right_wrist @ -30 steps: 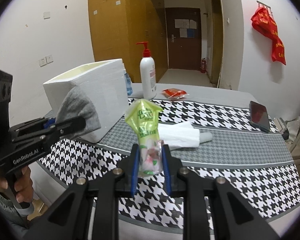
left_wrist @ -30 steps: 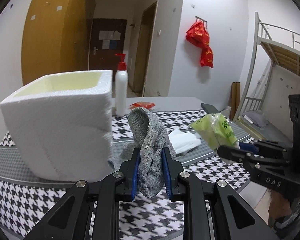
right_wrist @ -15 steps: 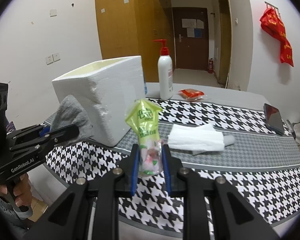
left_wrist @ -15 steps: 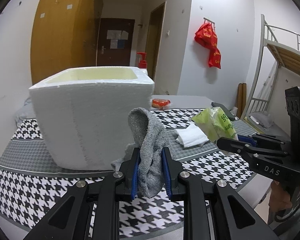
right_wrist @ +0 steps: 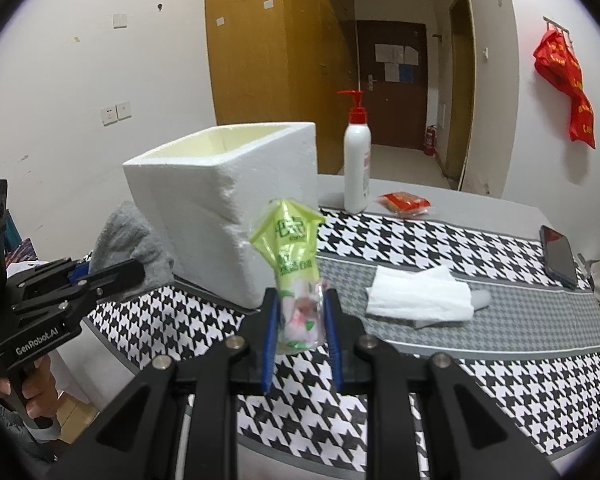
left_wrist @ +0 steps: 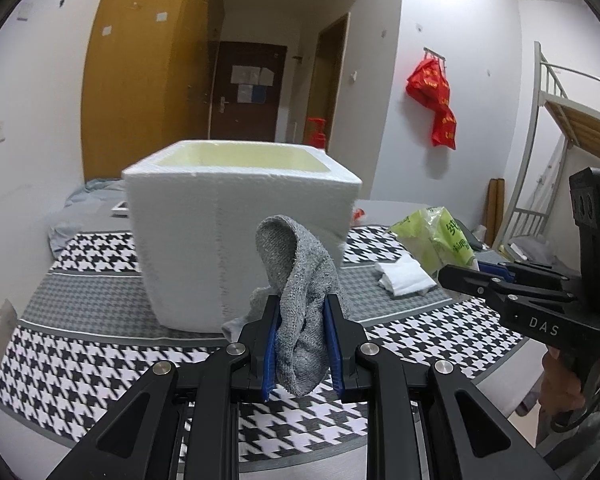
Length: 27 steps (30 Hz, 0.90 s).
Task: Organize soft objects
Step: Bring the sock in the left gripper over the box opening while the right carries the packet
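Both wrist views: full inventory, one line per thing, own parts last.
foam box: 1, white, open top, on the table's left part
sock: 1, grey, clamped in left gripper
tissue pack: 1, green, clamped in right gripper
folded tissue: 1, white, on the grey stripe
pump bottle: 1, white with red pump, behind the box
snack packet: 1, red, right of the bottle
phone: 1, dark, right table edge
tablecloth: 1, black-white houndstooth
red bags: hanging on wall
left gripper: black, blue pads
right gripper: black, blue pads
hand: 1, on left gripper's handle
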Motion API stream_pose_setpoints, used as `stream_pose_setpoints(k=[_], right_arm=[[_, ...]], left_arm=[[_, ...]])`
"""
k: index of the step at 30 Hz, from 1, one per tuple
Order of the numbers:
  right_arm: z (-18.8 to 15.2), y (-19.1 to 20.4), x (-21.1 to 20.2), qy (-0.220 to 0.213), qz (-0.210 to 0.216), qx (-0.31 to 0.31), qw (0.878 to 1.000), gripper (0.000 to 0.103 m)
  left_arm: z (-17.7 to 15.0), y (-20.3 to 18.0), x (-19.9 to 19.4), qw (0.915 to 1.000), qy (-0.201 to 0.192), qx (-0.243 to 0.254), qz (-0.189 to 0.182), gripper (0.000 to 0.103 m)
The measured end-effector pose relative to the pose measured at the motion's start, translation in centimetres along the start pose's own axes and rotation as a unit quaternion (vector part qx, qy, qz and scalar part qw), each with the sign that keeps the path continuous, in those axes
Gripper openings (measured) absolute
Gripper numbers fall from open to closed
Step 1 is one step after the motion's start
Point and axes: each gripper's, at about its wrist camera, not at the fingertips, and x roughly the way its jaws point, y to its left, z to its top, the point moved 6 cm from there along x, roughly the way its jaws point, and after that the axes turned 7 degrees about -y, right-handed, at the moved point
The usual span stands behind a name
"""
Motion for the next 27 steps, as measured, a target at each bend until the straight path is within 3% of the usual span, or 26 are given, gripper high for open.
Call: stream_pose_setpoints(k=[27], right_arm=[[7.6,5.6,0.1,-0.054,0.019,-0.039,0.998,0.026]], left_arm=[[7.9,2.8,-3.0,0.9970,-0.071,0.030,0.012,0.023]])
